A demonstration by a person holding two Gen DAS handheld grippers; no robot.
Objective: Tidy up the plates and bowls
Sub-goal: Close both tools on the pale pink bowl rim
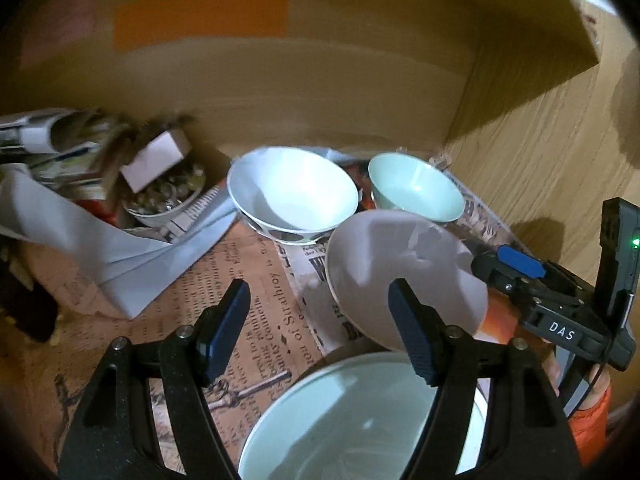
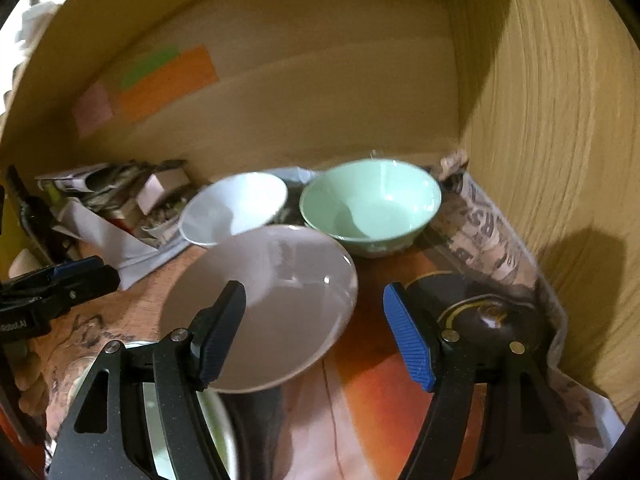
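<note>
A grey-pink plate [image 2: 272, 304] lies on the newspaper-lined shelf, also in the left wrist view [image 1: 400, 276]. Behind it stand a white bowl [image 1: 292, 194] [image 2: 234, 208] and a mint-green bowl [image 1: 414, 188] [image 2: 372, 206]. A pale green plate [image 1: 352, 416] lies just under my left gripper [image 1: 320, 332], which is open and empty above it. My right gripper [image 2: 314, 332] is open, its left finger [image 2: 222, 332] over the plate's near rim, holding nothing. The right gripper shows at the right of the left wrist view [image 1: 520, 268].
Newspaper [image 1: 248, 320] lines the shelf floor. Crumpled paper, a small box and a bowl of small items [image 1: 168, 196] sit at the back left. A wooden side wall [image 2: 560, 160] stands at the right, the back wall [image 1: 320, 80] behind. A dark round lid [image 2: 492, 316] lies at right.
</note>
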